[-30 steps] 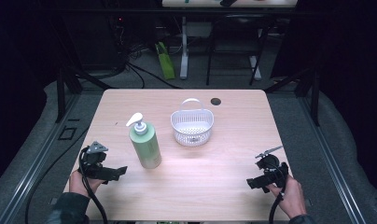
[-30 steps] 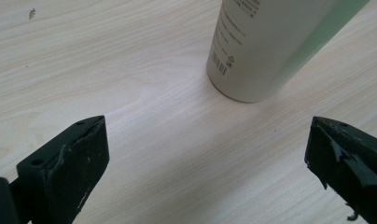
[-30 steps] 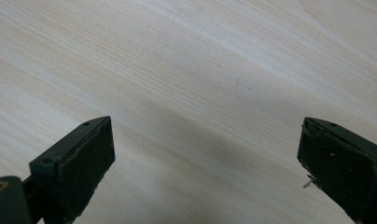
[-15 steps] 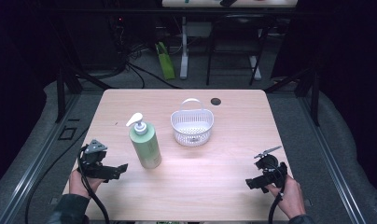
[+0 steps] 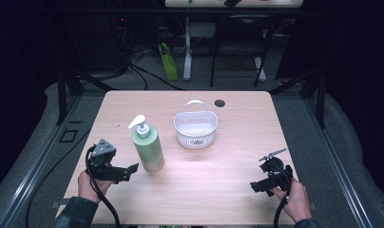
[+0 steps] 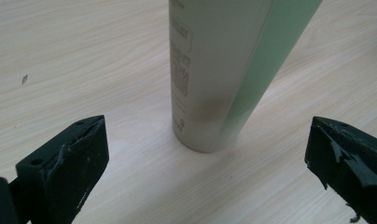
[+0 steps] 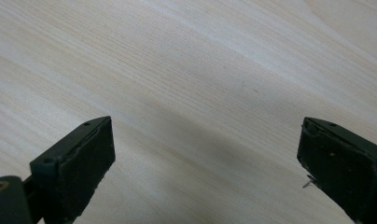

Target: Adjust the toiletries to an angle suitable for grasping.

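Observation:
A pale green pump bottle (image 5: 148, 145) with a white pump head stands upright on the wooden table (image 5: 228, 123), left of centre. My left gripper (image 5: 131, 168) sits just left of its base, open, jaws pointing at it. In the left gripper view the bottle's lower body (image 6: 219, 79) rises between and beyond the two wide-apart jaws, untouched. A white perforated basket (image 5: 196, 128) with a raised handle stands behind the bottle, to the right. My right gripper (image 5: 253, 186) rests open near the front right, over bare wood (image 7: 200, 93).
A small dark round hole (image 5: 220, 103) marks the tabletop near the far edge. Black cables trail from both grippers off the front edge. Dark floor, table legs and a green object (image 5: 168, 66) lie beyond the table.

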Motion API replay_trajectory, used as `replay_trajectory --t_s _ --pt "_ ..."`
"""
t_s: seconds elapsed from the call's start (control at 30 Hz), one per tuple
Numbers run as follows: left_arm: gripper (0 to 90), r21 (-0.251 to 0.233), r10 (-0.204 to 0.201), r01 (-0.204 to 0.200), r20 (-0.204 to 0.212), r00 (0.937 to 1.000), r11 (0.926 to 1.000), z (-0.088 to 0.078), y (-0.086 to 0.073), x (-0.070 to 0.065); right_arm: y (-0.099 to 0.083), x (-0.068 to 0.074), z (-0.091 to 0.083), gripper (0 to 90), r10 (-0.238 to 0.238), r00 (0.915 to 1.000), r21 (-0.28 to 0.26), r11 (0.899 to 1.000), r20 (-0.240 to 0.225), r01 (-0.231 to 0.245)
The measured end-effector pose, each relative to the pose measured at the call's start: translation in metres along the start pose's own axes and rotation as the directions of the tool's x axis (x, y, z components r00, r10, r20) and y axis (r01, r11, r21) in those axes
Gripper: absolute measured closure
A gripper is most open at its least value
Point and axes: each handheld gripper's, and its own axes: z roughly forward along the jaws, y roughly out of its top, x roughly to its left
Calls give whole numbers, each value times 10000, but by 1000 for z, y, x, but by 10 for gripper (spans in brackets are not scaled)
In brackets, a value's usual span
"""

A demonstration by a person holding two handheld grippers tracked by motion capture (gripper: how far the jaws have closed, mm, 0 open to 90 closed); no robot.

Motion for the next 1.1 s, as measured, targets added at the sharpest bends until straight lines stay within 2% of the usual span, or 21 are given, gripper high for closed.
replay_trajectory --t_s 0.3,0.47,0.7,1.1 --pt "0 -642 67 -70 -51 10000 9979 2 11 -8 1 1 1 38 82 9999 32 10000 -64 -82" --pt "0 -1094 64 -76 -110 9999 9940 5 20 -15 1 1 1 38 89 9999 57 9999 -64 -89" --pt "0 -1365 219 -254 -268 9994 9903 9 28 -23 0 1 1 38 79 9999 45 10000 -68 -79" --pt "0 -1896 184 -315 -701 9974 9813 18 39 -29 0 1 1 39 53 9999 39 10000 -94 -52"
